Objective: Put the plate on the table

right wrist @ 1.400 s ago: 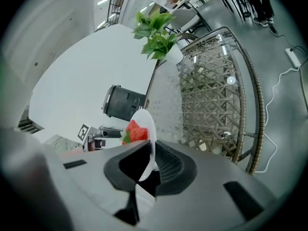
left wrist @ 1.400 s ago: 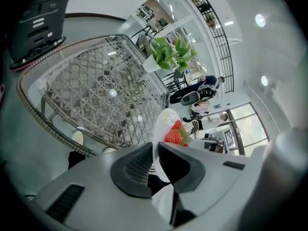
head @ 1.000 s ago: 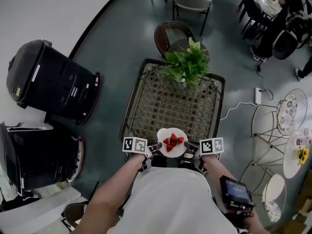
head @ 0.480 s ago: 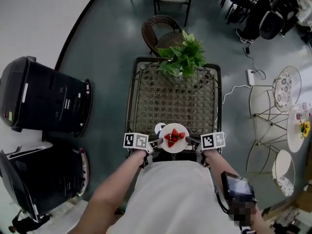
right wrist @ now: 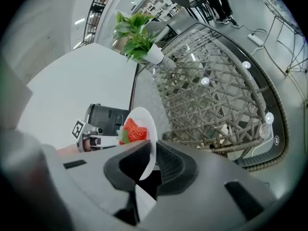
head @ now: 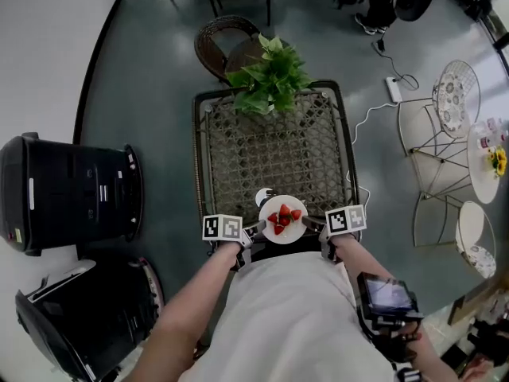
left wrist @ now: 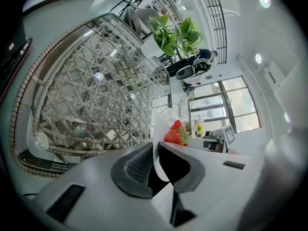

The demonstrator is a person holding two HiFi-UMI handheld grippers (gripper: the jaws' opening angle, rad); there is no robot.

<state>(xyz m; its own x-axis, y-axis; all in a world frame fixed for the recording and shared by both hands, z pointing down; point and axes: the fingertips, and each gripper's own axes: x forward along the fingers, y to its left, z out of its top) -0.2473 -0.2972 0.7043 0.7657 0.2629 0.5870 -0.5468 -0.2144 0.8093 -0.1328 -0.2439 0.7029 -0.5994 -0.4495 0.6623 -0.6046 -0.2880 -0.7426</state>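
Note:
A small white plate with several strawberries hangs level over the near edge of the glass-topped wicker table. My left gripper is shut on the plate's left rim and my right gripper is shut on its right rim. In the left gripper view the plate stands edge-on between the jaws with a strawberry on it. The right gripper view shows the same plate clamped between its jaws, strawberries on top.
A potted green plant stands at the table's far edge, a wicker chair behind it. Two black machines sit on the floor at left. White wire chairs and a cable stand to the right.
The head view has swung, so the table and plant sit further left and lower in the picture. The plate stays held between both grippers at the table's near edge.

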